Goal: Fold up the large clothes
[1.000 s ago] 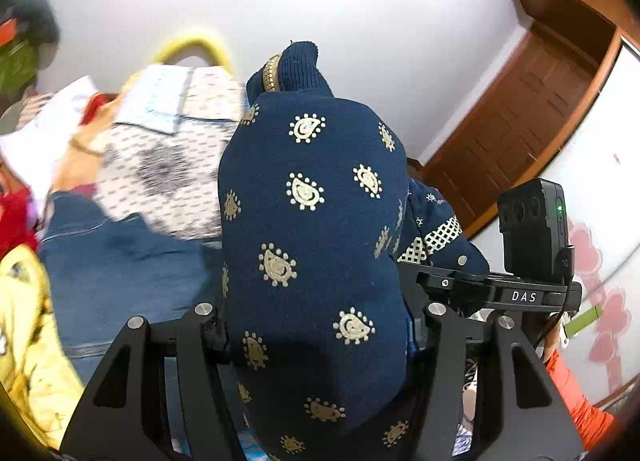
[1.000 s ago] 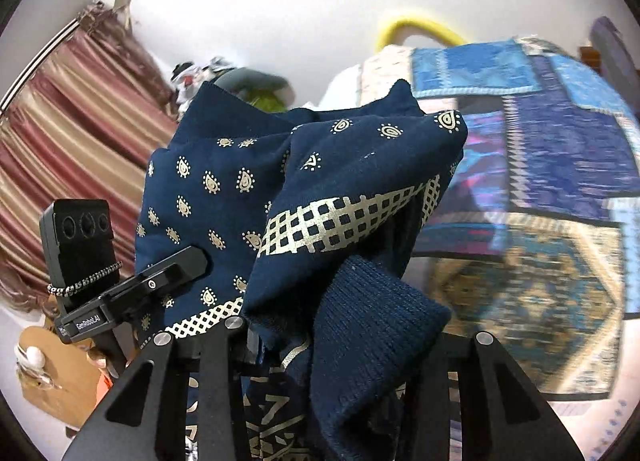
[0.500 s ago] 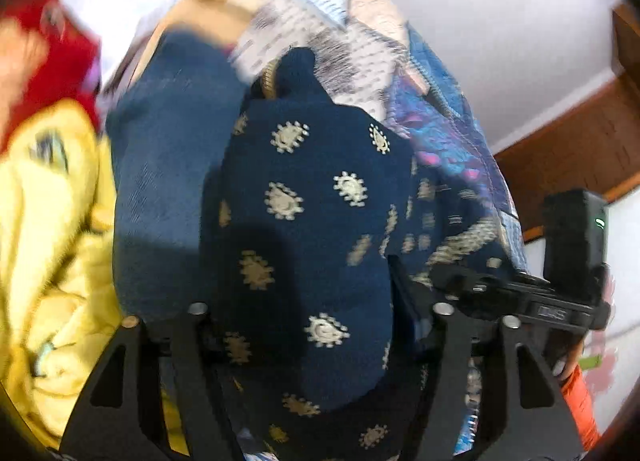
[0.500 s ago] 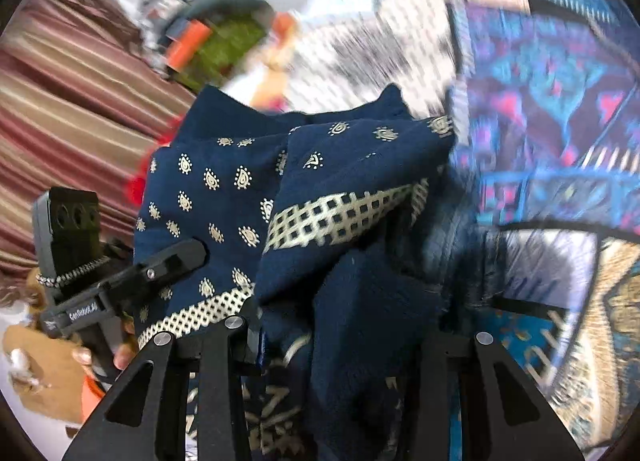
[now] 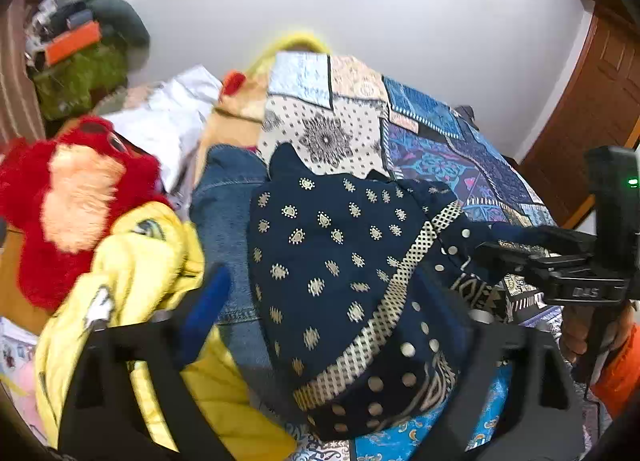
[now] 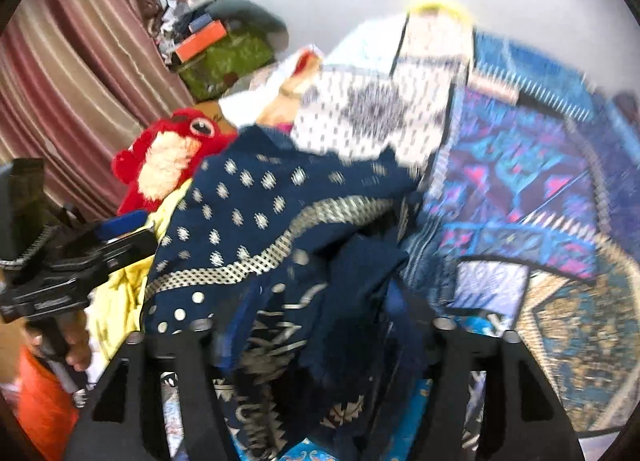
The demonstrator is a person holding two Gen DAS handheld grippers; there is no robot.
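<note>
A navy garment with gold motifs and a gold lattice border (image 5: 340, 261) lies bunched on the patchwork bedspread (image 5: 432, 149), partly over blue jeans (image 5: 224, 213). My left gripper (image 5: 324, 301) is open; its blue-padded fingers (image 5: 200, 309) stand apart on either side of the garment. In the right wrist view the same garment (image 6: 272, 221) is heaped between the fingers of my right gripper (image 6: 320, 325), which are spread wide with cloth draped over them. The right gripper shows at the right of the left wrist view (image 5: 560, 273).
A yellow jacket (image 5: 140, 301) and a red plush toy (image 5: 60, 201) lie at the left. White cloth (image 5: 168, 117) lies behind them. A cluttered pile (image 5: 80, 57) stands by the wall, and a striped curtain (image 6: 72, 73) hangs left. A wooden door (image 5: 592, 101) is right.
Both grippers came down to the bed with the garment and opened; the garment has dropped from the left gripper's hold and now lies spread on the bed.
</note>
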